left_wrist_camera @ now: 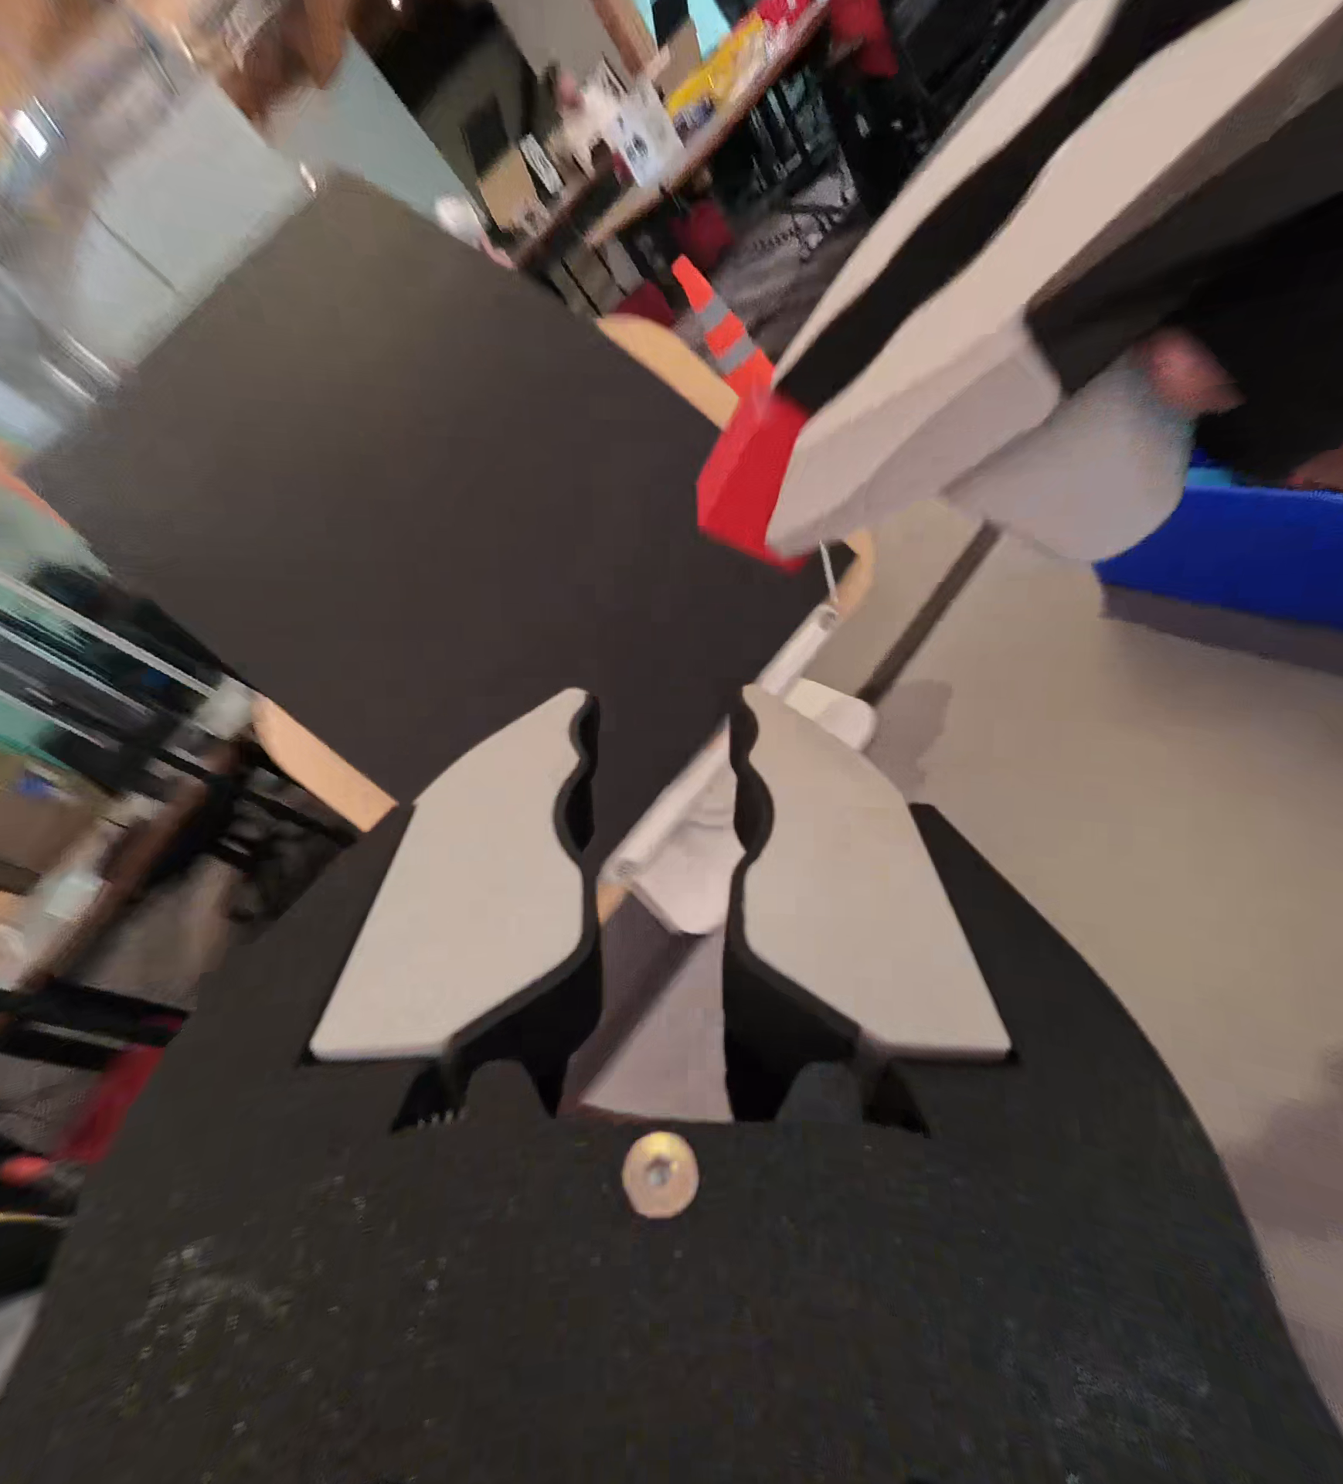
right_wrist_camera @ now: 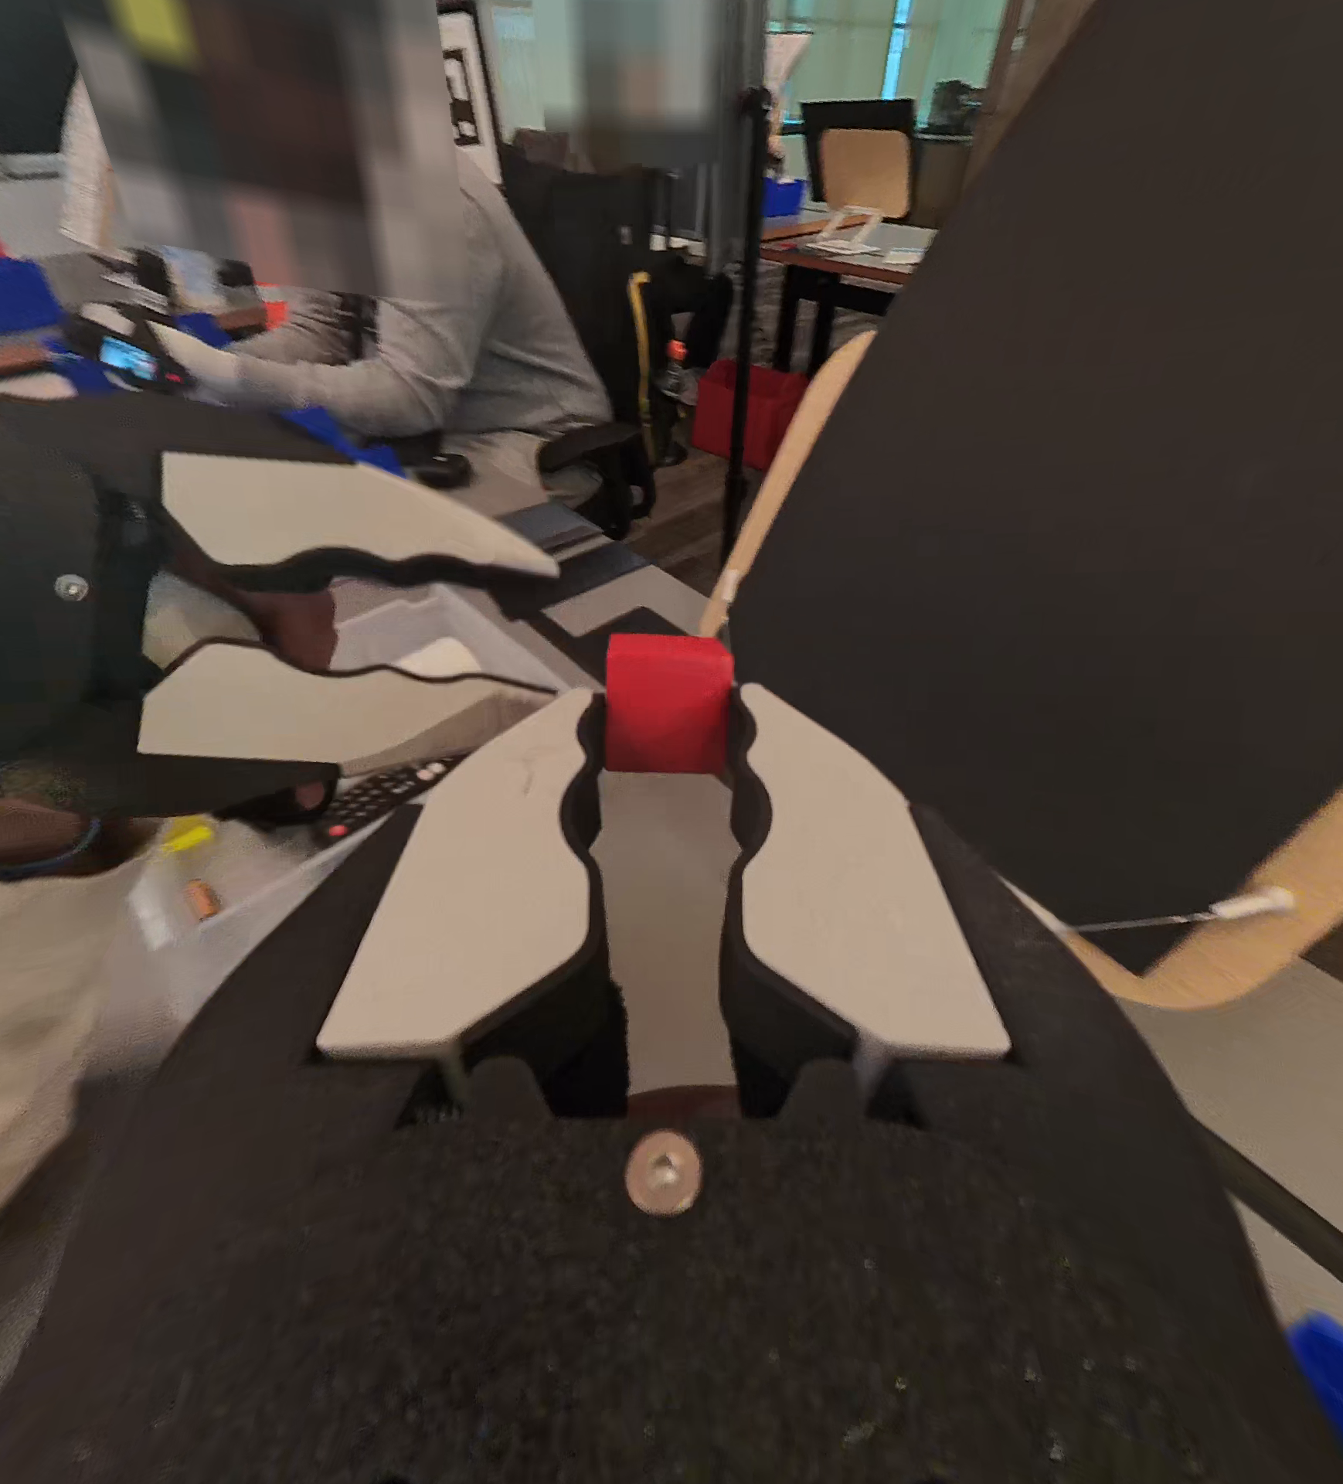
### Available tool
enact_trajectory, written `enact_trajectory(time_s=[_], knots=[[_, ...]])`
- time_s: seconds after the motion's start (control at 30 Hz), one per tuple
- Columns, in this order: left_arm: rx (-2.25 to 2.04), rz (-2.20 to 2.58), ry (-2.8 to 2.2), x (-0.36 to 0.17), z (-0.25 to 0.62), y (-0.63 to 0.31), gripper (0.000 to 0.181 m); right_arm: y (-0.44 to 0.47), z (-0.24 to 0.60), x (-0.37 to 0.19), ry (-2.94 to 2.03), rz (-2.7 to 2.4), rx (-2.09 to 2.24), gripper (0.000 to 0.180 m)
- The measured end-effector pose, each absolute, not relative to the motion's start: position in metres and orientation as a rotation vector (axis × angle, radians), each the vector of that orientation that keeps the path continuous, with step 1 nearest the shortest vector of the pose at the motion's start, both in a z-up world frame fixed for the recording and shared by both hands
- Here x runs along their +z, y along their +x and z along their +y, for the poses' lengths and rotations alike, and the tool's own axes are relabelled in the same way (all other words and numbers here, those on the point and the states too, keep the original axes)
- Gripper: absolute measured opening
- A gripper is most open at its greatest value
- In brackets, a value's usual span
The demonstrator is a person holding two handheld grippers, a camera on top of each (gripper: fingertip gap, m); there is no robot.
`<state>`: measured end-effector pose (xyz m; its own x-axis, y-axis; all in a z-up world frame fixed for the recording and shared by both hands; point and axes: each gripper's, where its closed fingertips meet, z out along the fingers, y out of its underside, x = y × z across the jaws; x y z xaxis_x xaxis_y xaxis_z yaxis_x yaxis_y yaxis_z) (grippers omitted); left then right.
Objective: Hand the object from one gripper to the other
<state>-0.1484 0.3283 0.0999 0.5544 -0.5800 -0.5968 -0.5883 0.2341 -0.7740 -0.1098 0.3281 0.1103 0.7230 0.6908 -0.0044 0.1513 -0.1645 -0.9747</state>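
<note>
A red block [right_wrist_camera: 667, 705] is clamped between the fingertips of my right gripper [right_wrist_camera: 664, 715]. In the left wrist view the same block [left_wrist_camera: 744, 482] shows at the tip of the right gripper [left_wrist_camera: 789, 474], up and to the right. My left gripper [left_wrist_camera: 662, 723] is open and empty, its fingers parted with nothing between them. In the right wrist view the left gripper [right_wrist_camera: 548, 626] comes in from the left, jaws apart, its tips a short way left of the block and not touching it.
A dark board with a wooden rim [right_wrist_camera: 1094, 482] stands just right of the block. A clear bin [right_wrist_camera: 443, 634], a remote control [right_wrist_camera: 395, 791] and small items lie on the grey table [left_wrist_camera: 1134, 883]. A blue bin [left_wrist_camera: 1278, 562] sits at the right. A person in grey sits behind. Spacing between my two grippers at the tips: around 5 centimeters.
</note>
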Motion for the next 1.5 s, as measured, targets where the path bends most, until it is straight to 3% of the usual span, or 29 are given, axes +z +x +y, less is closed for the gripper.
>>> enact_trajectory(time_s=[0.13,0.23,0.3,0.43,0.53,0.67,0.77,0.9,1.07,1.17,1.23,1.37,1.5], knots=[[-0.46,0.919,-1.812,0.041,0.337,-0.148,0.032,-0.086,0.338,0.108,-1.736,-0.653,0.361,0.028],[-1.062,0.86,-2.149,0.01,0.315,-0.132,0.066,-0.077,0.336,0.111,-1.736,-0.647,0.313,0.028],[-1.289,0.807,-2.134,0.01,0.309,-0.127,0.052,-0.071,0.335,0.11,-1.748,-0.653,0.289,0.028],[-1.262,0.835,-2.033,-0.013,0.304,-0.124,0.05,-0.023,0.335,0.101,-1.836,-0.632,0.202,0.028],[-1.178,0.81,-2.001,-0.031,0.306,-0.122,0.05,0.065,0.336,0.097,-1.909,-0.442,0.17,0.028],[-1.093,0.869,-2.031,-0.04,0.292,-0.118,0.047,0.19,0.331,0.018,-2.24,-0.285,-0.081,0.028],[-0.896,0.96,-2.081,-0.058,0.276,-0.132,0.047,0.198,0.336,-0.052,-2.459,-0.408,0.017,0.029],[-0.937,0.905,-2.025,-0.065,0.231,-0.144,0.049,0.189,0.358,-0.121,-2.581,-0.547,0.015,0.029],[-0.864,0.83,-1.965,-0.085,0.175,-0.167,0.06,0.19,0.374,-0.17,-2.693,-0.466,0.038,0.029],[-0.794,0.764,-1.927,-0.09,0.151,-0.185,0.063,0.19,0.374,-0.168,-2.699,-0.44,0.022,0.03],[-0.695,0.724,-1.878,-0.091,0.142,-0.206,0.064,0.192,0.364,-0.15,-2.722,-0.412,0.012,0.049],[-0.635,0.558,-1.88,-0.088,0.137,-0.257,0.066,0.176,0.342,-0.045,-2.436,-0.358,0.003,0.046],[-0.586,0.369,-1.86,-0.08,0.146,-0.317,0.067,0.093,0.302,0.037,-2.064,-0.484,0.349,0.041]])
